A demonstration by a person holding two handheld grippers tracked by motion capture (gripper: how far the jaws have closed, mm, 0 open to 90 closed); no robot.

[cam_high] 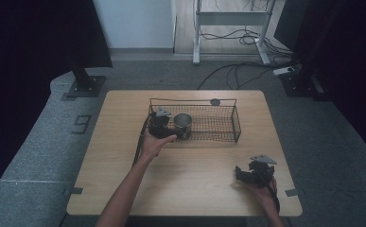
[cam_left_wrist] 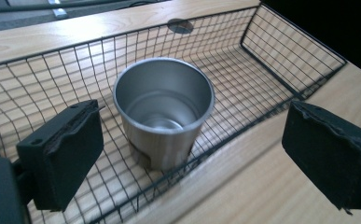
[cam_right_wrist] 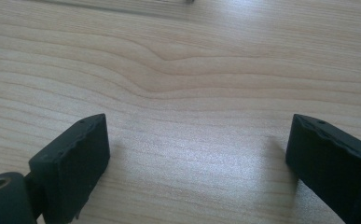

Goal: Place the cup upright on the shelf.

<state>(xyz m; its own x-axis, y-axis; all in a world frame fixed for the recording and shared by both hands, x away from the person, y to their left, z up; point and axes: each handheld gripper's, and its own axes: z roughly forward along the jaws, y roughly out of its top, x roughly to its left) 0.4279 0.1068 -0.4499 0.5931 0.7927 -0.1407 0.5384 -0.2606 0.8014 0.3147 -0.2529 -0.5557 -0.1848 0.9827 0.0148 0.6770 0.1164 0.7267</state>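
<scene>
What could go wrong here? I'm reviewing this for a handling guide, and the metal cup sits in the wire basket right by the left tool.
1. The metal cup stands upright near the wire basket's front wall; a bump from the open left tool could tip it.
2. One of the left tool's jaws sits inside the basket and the other outside, so pulling back may snag the wire and drag the basket across the table.

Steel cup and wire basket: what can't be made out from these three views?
- High view: the steel cup is too small to show its inside, and the left tongs hide its left side.
- Left gripper view: the wire basket is cut off by the left edge.
- Left gripper view: the dark disc on the table stays unidentifiable behind the mesh.
</scene>
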